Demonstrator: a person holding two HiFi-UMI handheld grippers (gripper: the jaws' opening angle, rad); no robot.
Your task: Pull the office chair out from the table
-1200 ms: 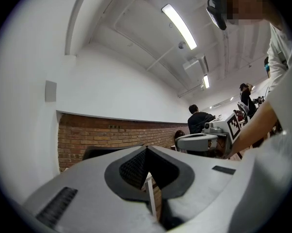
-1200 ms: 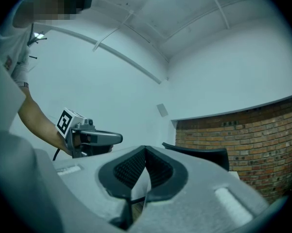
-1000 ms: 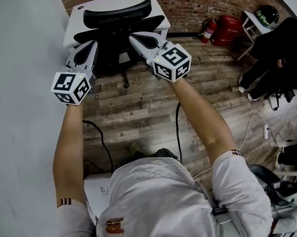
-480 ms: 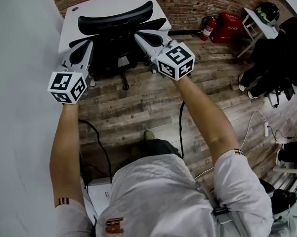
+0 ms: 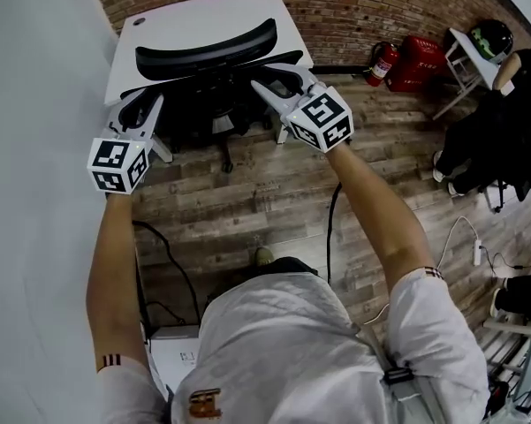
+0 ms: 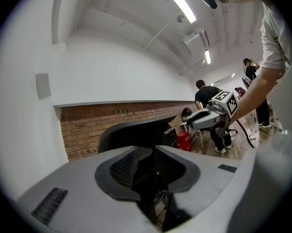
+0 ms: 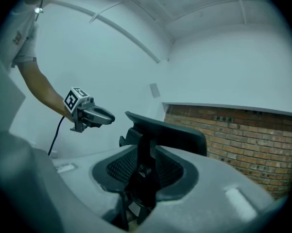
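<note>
A black mesh office chair [image 5: 208, 49] stands at the front edge of a white table [image 5: 203, 11], its back toward me. My left gripper [image 5: 141, 106] is at the left edge of the backrest and my right gripper [image 5: 278, 76] at the right edge. Both pairs of jaws are opening. In the left gripper view the left gripper [image 6: 153, 178] shows a gap with the dark chair [image 6: 136, 130] frame in it, pads not pressing. The right gripper [image 7: 141, 178] likewise straddles a chair [image 7: 170, 132] strut with room on both sides.
A white wall runs along the left and a brick wall [image 5: 353, 7] behind the table. A fire extinguisher [image 5: 380, 60], a red case [image 5: 411, 47] and a small white stand [image 5: 464, 47] with a helmet sit at the right. Cables [image 5: 331, 228] cross the wood floor.
The chair has come out from under the table toward me, together with both grippers. Both pairs of jaws have parted from the backrest edges.
</note>
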